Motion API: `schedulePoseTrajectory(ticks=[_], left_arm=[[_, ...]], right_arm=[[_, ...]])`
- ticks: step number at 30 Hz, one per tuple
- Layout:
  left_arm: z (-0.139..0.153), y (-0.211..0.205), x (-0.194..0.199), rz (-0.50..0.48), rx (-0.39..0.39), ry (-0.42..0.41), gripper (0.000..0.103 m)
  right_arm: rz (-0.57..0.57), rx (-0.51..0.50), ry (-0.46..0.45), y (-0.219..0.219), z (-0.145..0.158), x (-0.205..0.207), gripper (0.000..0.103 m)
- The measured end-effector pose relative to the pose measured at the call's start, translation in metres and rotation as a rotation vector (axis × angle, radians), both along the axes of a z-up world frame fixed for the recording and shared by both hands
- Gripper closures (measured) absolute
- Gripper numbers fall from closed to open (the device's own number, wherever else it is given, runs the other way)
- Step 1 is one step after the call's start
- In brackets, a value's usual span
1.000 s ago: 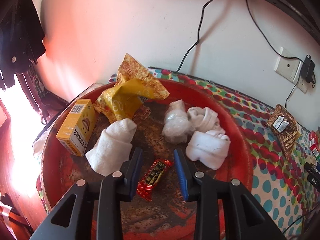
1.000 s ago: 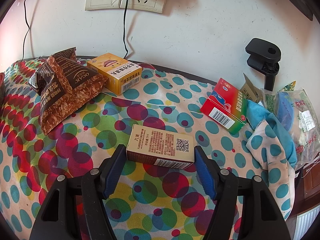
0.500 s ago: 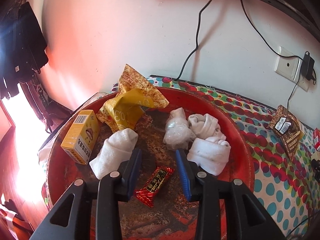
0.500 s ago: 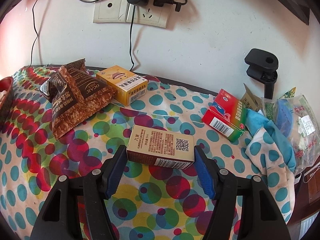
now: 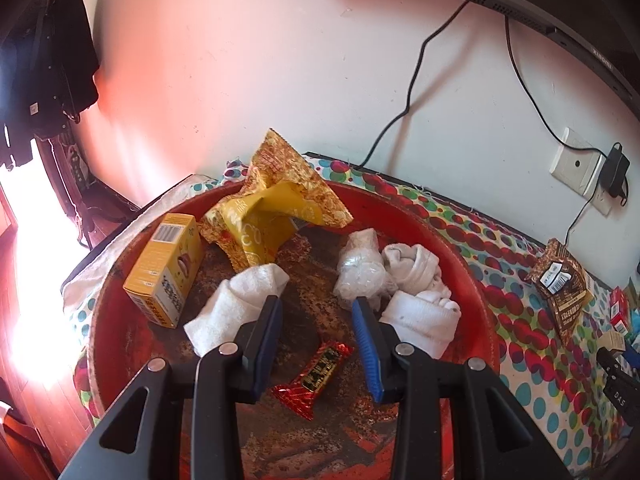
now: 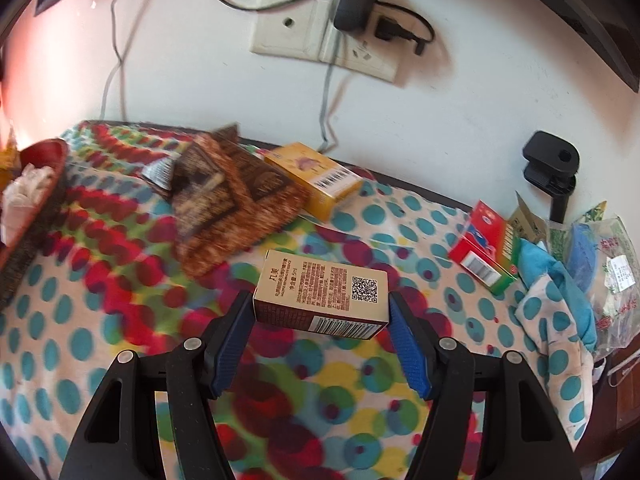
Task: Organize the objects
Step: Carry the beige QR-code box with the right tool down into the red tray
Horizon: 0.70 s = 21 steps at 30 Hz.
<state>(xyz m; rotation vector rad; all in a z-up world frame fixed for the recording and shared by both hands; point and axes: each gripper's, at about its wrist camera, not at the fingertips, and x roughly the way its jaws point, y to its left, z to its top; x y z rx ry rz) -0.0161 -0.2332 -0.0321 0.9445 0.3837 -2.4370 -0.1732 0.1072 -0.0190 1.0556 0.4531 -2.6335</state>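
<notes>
tan box [image 6: 322, 294] with qr code

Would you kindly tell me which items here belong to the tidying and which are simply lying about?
Job: tan box held in right hand-held gripper; red tray; red candy bar; brown snack bag.
Lying about: wall socket; black clamp.

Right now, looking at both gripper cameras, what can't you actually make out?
- Left wrist view: the near rim of the round red tray is hidden behind the left gripper.
- Left wrist view: items past the brown snack packet are cut off by the right edge.
- Right wrist view: the brown packet's print is motion-blurred.
- Right wrist view: small print on the tan cardboard box is too small to read.
</notes>
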Motion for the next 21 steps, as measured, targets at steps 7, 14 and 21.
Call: schedulePoseTrajectory(ticks=[7, 14, 21], left_arm=[[0.013, -0.018, 0.012, 0.056, -0.004, 0.046, 0.066], [0.023, -0.046, 0.03, 0.152, -0.046, 0.065, 0.064], [0.025, -0.066, 0.044, 0.208, 0.026, 0.106, 0.064]], right_arm=[[0.134, -0.104, 0.003, -0.084, 0.03, 0.054, 0.039], [0.314, -0.157, -0.024, -0.165, 0.045, 0.092, 0.039], [0.475, -0.174, -0.078, -0.234, 0.042, 0.124, 0.04]])
